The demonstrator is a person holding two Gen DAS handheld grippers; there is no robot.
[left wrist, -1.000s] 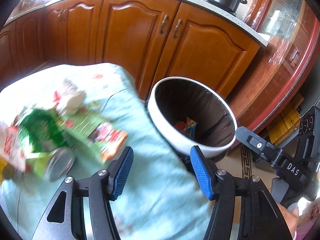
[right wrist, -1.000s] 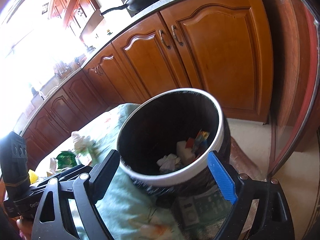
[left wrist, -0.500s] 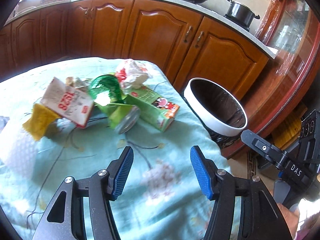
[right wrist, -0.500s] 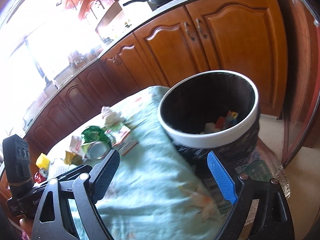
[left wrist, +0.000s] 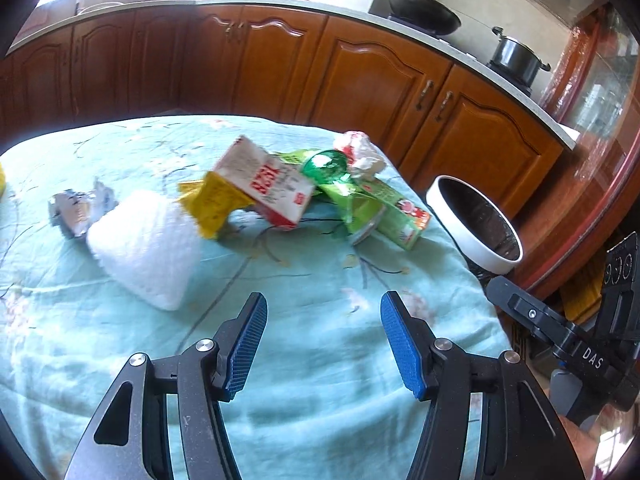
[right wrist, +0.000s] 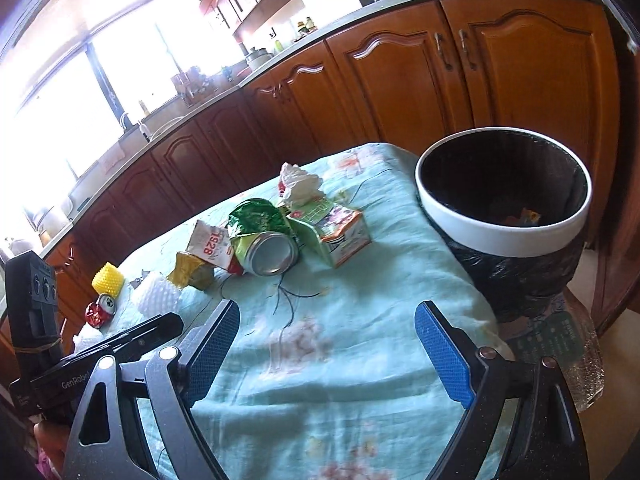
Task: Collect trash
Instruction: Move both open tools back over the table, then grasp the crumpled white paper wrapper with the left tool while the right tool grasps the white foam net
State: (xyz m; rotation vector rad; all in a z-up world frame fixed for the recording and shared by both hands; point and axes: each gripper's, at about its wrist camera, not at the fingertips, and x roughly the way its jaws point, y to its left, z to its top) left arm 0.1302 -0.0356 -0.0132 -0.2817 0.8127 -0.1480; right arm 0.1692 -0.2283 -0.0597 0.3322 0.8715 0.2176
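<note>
Trash lies in a pile on the light green tablecloth (left wrist: 320, 360): a white and red carton (left wrist: 268, 186), a yellow wrapper (left wrist: 212, 200), a green can (right wrist: 266, 252), a green juice box (left wrist: 394, 212), a crumpled tissue (right wrist: 298, 184) and a white foam piece (left wrist: 146, 240). A white-rimmed trash bin (right wrist: 504, 228) with a black liner stands off the table's right end, with scraps inside. My left gripper (left wrist: 322, 344) is open and empty above the cloth, short of the pile. My right gripper (right wrist: 326, 354) is open and empty, left of the bin.
Wooden kitchen cabinets (left wrist: 360, 76) run behind the table. A crushed red can (right wrist: 100, 312) and a yellow foam net (right wrist: 108, 280) lie at the table's far left. A crumpled silver wrapper (left wrist: 78, 210) lies left of the foam piece.
Both grippers have drawn back from the bin and turned left toward the pile. The bin has shifted to the right in both views. Both stay open and empty.
</note>
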